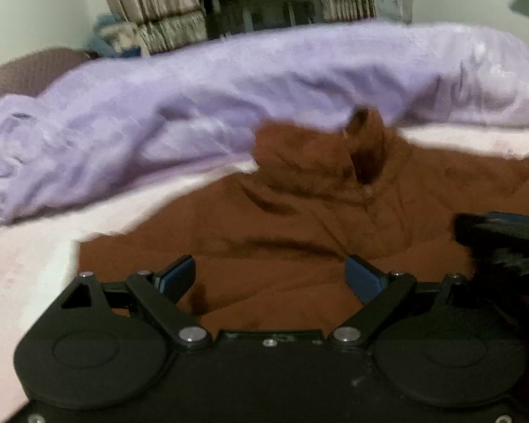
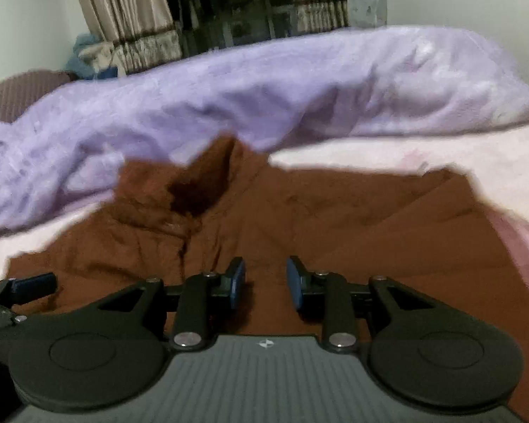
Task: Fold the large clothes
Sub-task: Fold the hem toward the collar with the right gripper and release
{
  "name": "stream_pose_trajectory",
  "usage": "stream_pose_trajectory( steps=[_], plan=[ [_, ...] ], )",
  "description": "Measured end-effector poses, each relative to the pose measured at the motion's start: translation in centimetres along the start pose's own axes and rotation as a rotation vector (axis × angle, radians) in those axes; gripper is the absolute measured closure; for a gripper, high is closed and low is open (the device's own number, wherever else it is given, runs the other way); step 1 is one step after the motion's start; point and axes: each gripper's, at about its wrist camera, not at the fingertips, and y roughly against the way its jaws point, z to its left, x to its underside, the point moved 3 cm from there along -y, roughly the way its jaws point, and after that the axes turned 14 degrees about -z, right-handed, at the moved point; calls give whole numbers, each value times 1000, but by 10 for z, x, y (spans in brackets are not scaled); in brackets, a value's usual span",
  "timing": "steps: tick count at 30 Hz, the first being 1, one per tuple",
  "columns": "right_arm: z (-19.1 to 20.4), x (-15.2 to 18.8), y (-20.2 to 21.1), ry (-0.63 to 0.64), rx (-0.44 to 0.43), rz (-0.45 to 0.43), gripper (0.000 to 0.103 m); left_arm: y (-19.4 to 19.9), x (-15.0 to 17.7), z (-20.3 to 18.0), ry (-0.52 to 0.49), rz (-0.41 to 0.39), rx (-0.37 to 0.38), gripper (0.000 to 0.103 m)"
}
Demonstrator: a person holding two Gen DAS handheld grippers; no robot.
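A large rust-brown garment (image 1: pixel 299 218) lies spread on a pale pink bed sheet (image 1: pixel 28 253), its collar or hood opening (image 1: pixel 366 151) toward the far side. It also shows in the right wrist view (image 2: pixel 335 218). My left gripper (image 1: pixel 269 276) is open wide and empty, just above the garment's near part. My right gripper (image 2: pixel 266 282) is open with a narrower gap, empty, over the garment's middle. The right gripper's body shows at the right edge of the left wrist view (image 1: pixel 500 243). The left gripper's finger shows at the left edge of the right wrist view (image 2: pixel 31 283).
A bunched lilac blanket (image 1: pixel 229 81) lies across the far side of the bed, also in the right wrist view (image 2: pixel 264 84). Behind it are striped curtains (image 2: pixel 123 10), a dark window (image 2: pixel 236 7) and a brown headboard (image 1: pixel 28 70) at the left.
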Motion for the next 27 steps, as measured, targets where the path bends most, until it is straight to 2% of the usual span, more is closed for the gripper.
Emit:
stream_pose_trajectory(
  steps=[2,5,7,9,10,11,13,15,17,20,22,23,25,27],
  plan=[
    [-3,-8,33,34,27,-39,68,26,-9,15,24,-18,-18,9],
    [-10,-4,60,52,44,-25,68,47,-3,25,66,3,8,9],
    [-15,8,60,41,47,27,68,44,11,23,58,50,15,9],
    [-18,28,44,65,43,87,68,23,42,19,28,119,25,6],
    [-18,39,35,112,33,92,68,22,53,20,32,97,42,6],
    [-15,43,35,168,18,56,68,26,55,22,40,63,45,6],
    [-11,39,45,218,10,56,68,41,49,27,34,75,38,8],
    [-15,26,59,169,8,84,68,57,42,34,18,69,27,8],
    [-24,13,80,113,9,63,68,71,37,46,-11,53,-34,6],
    [-41,9,100,101,75,17,64,69,47,66,85,91,8,6],
    [-57,21,84,100,121,87,64,52,59,62,53,139,23,0],
    [-67,31,68,82,123,138,64,46,62,57,11,114,15,0],
    [-77,37,62,68,96,79,63,49,59,50,-31,91,-3,0],
    [-77,30,69,68,83,94,62,59,51,51,-41,85,-10,0]
  ],
)
